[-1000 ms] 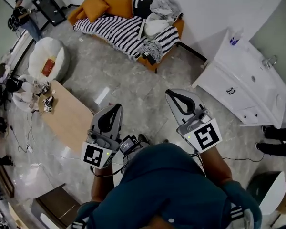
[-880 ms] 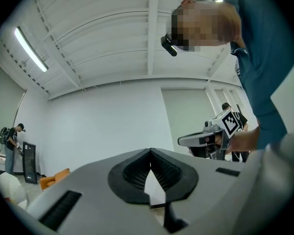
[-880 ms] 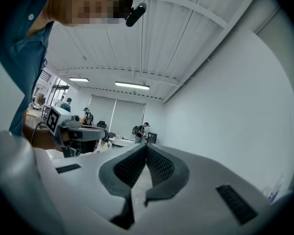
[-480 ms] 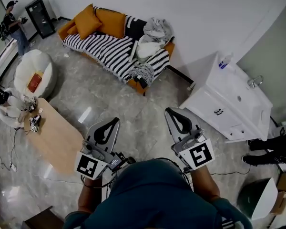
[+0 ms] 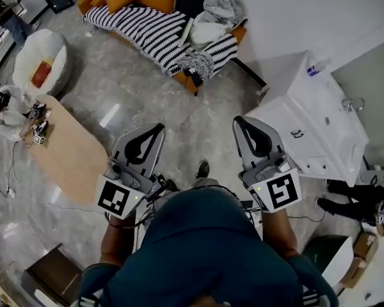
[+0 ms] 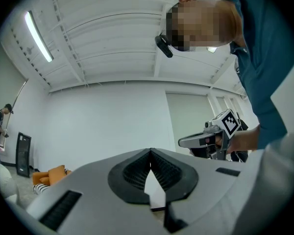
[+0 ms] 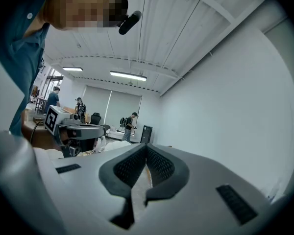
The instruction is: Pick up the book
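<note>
The book (image 5: 41, 73) shows only in the head view, as a small, flat red-orange rectangle with a paler patch on its face; it is too small to tell more. It lies on top of a white beanbag (image 5: 27, 51) at the upper left, well apart from both claws. The left gripper (image 5: 157, 130) is the nearer one, with a wooden table (image 5: 73, 162) between it and the beanbag. The right gripper (image 5: 240, 121) is farther off. Both are held over the floor (image 5: 147, 88) and point towards the striped sofa (image 5: 160, 34). Each has its jaws pressed together with nothing between them.
</note>
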Demonstrator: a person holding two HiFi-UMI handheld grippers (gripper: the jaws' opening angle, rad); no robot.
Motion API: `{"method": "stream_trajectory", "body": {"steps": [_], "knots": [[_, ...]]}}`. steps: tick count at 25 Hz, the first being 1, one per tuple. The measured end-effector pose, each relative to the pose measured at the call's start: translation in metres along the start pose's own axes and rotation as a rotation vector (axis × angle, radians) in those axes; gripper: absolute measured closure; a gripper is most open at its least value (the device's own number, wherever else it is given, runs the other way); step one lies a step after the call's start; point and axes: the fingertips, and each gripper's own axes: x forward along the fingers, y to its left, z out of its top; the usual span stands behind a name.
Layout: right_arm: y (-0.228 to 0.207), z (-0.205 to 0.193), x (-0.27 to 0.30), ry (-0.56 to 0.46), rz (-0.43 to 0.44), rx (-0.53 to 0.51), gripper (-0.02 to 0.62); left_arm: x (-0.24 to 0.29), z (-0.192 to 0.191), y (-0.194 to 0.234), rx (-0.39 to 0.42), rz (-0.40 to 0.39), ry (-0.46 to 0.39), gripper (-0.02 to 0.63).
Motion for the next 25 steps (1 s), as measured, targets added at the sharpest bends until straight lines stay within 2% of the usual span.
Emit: {"method": "stream_trajectory", "body": {"steps": [4, 7, 9, 12, 15, 17, 20, 25], "knots": [[-0.034, -0.009, 0.019, -0.004, 0.005, 0.039, 0.583, 0.032, 0.002, 0.011, 0.009, 0.004, 0.022, 0.603], [-0.067, -0.016, 0.038, 0.017, 0.070, 0.041, 0.583, 0.068, 0.004, 0.017, 0.026, 0.055, 0.007, 0.603], [-0.075, -0.012, 0.047, -0.015, 0.111, 0.028, 0.583, 0.077, 0.000, 0.018, 0.020, 0.092, 0.003, 0.603], [-0.079, -0.013, 0.050, -0.079, 0.110, 0.076, 0.583, 0.087, -0.009, 0.013, 0.034, 0.090, 0.026, 0.603], [-0.090, -0.029, 0.048, -0.063, 0.139, 0.070, 0.583, 0.099, -0.015, 0.007, 0.061, 0.099, 0.059, 0.603], [-0.119, -0.032, 0.054, -0.070, 0.159, 0.034, 0.583, 0.124, -0.011, 0.011, 0.087, 0.117, 0.060, 0.603], [-0.154, -0.039, 0.065, -0.079, 0.177, 0.048, 0.583, 0.155, -0.009, 0.018, 0.089, 0.152, 0.083, 0.603], [-0.167, -0.045, 0.084, -0.084, 0.174, 0.069, 0.583, 0.175, -0.011, 0.034, 0.077, 0.140, 0.095, 0.603]]}}
